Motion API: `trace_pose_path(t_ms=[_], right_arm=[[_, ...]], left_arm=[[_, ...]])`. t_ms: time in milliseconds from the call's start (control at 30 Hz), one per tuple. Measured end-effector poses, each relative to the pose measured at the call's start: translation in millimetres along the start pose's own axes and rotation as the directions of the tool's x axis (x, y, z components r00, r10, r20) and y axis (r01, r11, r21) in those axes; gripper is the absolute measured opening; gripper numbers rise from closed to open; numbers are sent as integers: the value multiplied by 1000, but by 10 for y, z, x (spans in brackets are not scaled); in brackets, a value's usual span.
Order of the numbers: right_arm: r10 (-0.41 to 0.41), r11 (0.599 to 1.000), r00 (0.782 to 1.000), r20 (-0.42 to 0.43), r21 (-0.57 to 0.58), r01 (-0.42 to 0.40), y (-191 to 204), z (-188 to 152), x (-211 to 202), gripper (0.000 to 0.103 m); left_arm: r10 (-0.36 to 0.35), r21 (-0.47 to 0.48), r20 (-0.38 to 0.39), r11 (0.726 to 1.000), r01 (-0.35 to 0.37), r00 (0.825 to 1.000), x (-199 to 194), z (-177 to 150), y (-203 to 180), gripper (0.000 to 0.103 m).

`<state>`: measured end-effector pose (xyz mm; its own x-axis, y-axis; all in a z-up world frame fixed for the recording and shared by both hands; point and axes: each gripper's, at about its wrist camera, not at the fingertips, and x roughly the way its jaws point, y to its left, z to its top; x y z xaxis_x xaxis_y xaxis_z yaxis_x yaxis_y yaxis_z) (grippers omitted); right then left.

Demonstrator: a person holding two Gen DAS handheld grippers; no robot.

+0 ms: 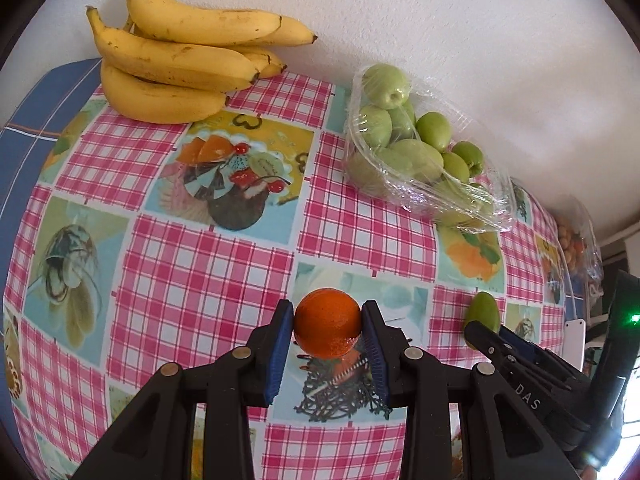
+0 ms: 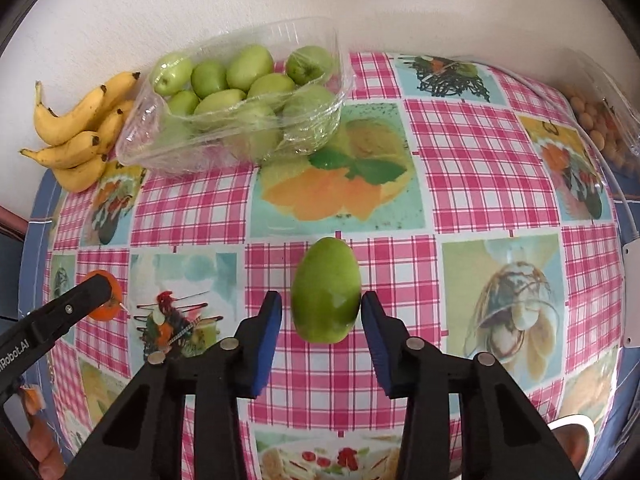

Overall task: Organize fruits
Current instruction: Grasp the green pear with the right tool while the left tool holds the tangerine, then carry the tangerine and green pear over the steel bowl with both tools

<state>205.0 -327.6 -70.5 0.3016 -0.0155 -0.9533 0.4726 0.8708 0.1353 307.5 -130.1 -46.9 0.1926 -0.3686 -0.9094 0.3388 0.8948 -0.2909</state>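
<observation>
My left gripper (image 1: 328,330) is shut on a small orange fruit (image 1: 328,322), both blue pads touching its sides, just above the checked tablecloth. It also shows in the right wrist view (image 2: 105,300). My right gripper (image 2: 320,308) stands around a loose green oval fruit (image 2: 325,289) on the cloth; the right pad touches it and a small gap shows on the left. That fruit and the right gripper also show in the left wrist view (image 1: 485,314). A clear plastic tray of green fruits (image 2: 236,92) and a bunch of bananas (image 1: 176,52) lie by the wall.
A clear bag of small tan fruits (image 2: 600,128) lies at the far right with a white cable and box (image 2: 636,276). The white wall bounds the table at the back. The blue table edge (image 1: 36,120) shows at the left.
</observation>
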Motion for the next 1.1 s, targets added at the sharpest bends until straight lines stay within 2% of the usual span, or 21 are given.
trace_pose_path(t_ms=[300,400,567,867,1100], right_arm=[[25,999,1000,0,34,-25,-46,-38,-53,38],[39,998,999,1,45,-39,-44,-128,-156,38],[46,999,999,17,19,-46,38,-329,-428,38],[59,998,998,10,-26,-59,164,-834,-854,38],[48,997,999,19,-68,-46,237,-1340,-1077,38]], left_arm=[[-1,-18,-19,1000,1,1000,38,-64,30,37],[26,-21,-25,999,-26,999,-12,-134,1,37],[25,-40,-28,999,-26,999,-187,-282,-43,37],[24,-53,-55,998,-27,998,-553,-812,-116,37],[41,-27,-42,999,-42,998,-748,-1319,-206,38]])
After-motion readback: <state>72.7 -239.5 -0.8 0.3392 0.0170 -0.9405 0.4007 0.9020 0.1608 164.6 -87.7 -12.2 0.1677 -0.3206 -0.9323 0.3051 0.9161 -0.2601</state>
